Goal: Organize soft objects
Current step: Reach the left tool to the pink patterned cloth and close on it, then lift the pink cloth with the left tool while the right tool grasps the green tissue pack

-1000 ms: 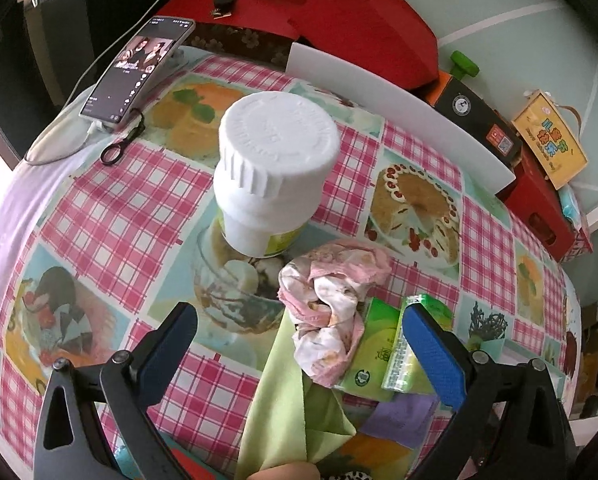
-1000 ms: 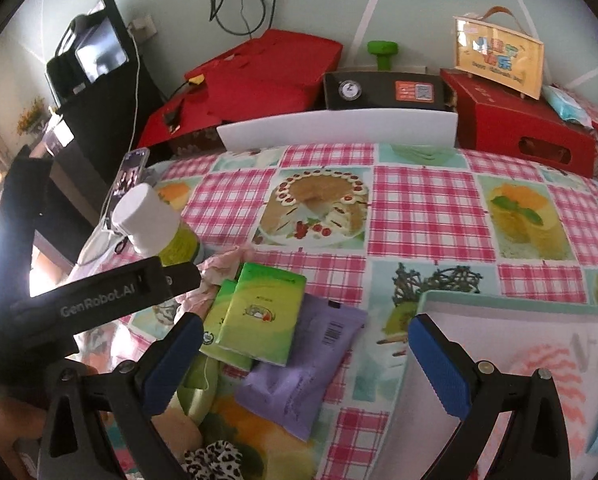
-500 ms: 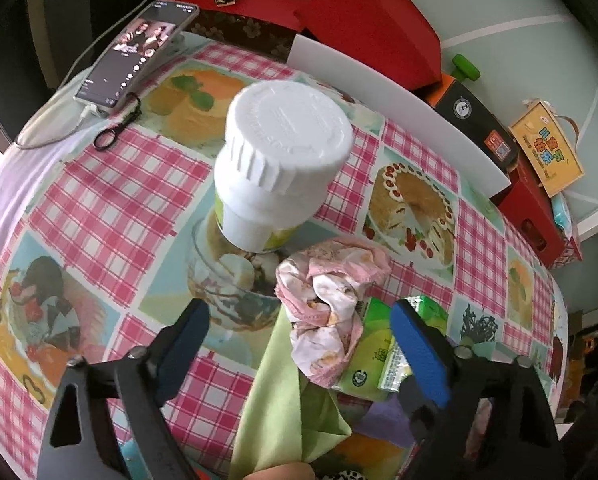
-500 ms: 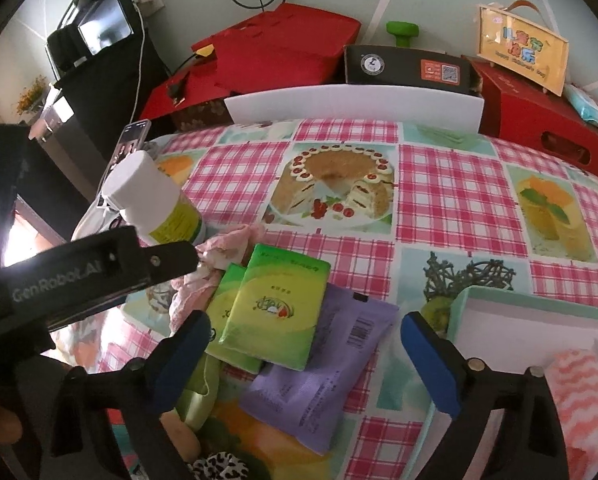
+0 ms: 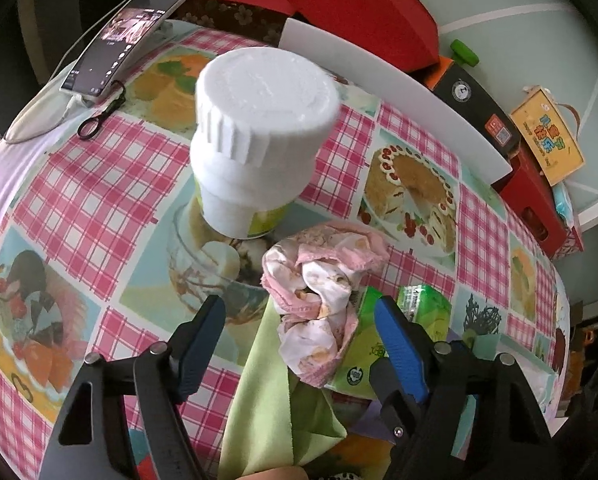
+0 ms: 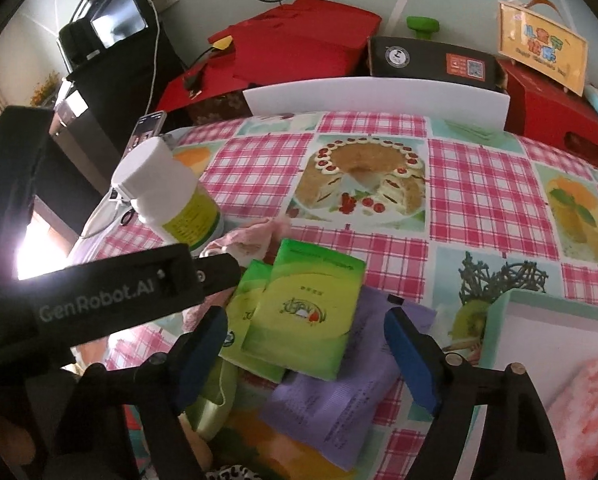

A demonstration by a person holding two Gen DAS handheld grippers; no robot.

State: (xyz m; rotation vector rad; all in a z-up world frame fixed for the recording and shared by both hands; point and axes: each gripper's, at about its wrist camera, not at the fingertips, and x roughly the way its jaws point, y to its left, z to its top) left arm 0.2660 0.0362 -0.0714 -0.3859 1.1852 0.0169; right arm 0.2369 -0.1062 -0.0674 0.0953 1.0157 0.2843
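The left gripper (image 5: 299,332) is hanging spread around the rag (image 5: 319,292), low centre of frame. Closing, it is perhaps risking nudging the bottle (image 5: 255,140) just behind. The right gripper (image 6: 305,344) is gaping over the packets (image 6: 299,312).

The left wrist camera looks steeply down from close above, facing the white-capped plastic bottle (image 5: 259,136) and crumpled pink cloth (image 5: 319,300). The right wrist camera sits low and near, facing the far white board (image 6: 375,94). Both share the bottle (image 6: 167,196), the green tissue packs (image 6: 299,312) and the checked tablecloth (image 6: 459,168).
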